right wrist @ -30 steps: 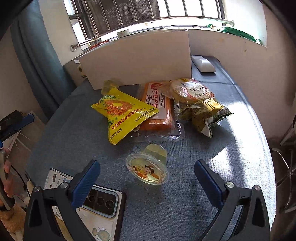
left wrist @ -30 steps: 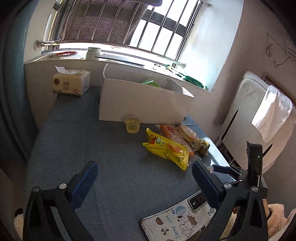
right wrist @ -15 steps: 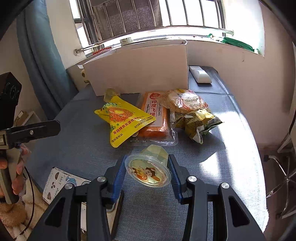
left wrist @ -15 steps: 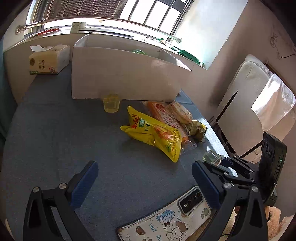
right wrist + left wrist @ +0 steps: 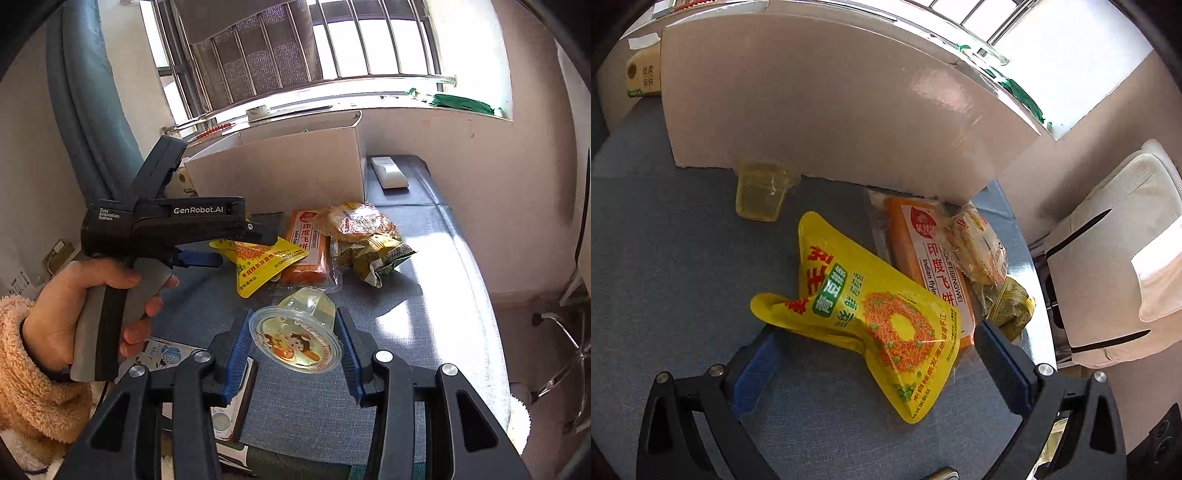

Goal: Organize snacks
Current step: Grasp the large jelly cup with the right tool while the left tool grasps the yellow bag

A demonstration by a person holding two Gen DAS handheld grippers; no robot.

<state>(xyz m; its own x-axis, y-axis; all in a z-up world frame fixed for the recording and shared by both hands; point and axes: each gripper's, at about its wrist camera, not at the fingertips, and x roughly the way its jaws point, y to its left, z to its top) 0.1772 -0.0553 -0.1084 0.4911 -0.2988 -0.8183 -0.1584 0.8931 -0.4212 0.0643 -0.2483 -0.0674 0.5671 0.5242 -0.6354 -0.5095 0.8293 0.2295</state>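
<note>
My right gripper (image 5: 295,350) is shut on a clear jelly cup (image 5: 295,341) with a cartoon lid and holds it above the blue table. My left gripper (image 5: 875,362) is open, its fingers on either side of a yellow snack bag (image 5: 882,314), which also shows in the right wrist view (image 5: 264,258). Beside the bag lie an orange packet (image 5: 923,254), a clear-wrapped cake (image 5: 975,247) and a dark yellow packet (image 5: 1012,306). A second jelly cup (image 5: 762,192) lies against the white cardboard box (image 5: 820,107).
A tissue pack (image 5: 642,75) stands left of the box. A phone in a cartoon case (image 5: 229,402) lies at the near table edge. A white remote (image 5: 388,171) lies right of the box. A white chair (image 5: 1108,266) stands to the right of the table.
My left gripper has moved forward and down until its open fingers straddle the yellow bag. My right gripper has lifted the jelly cup higher and pulled back.
</note>
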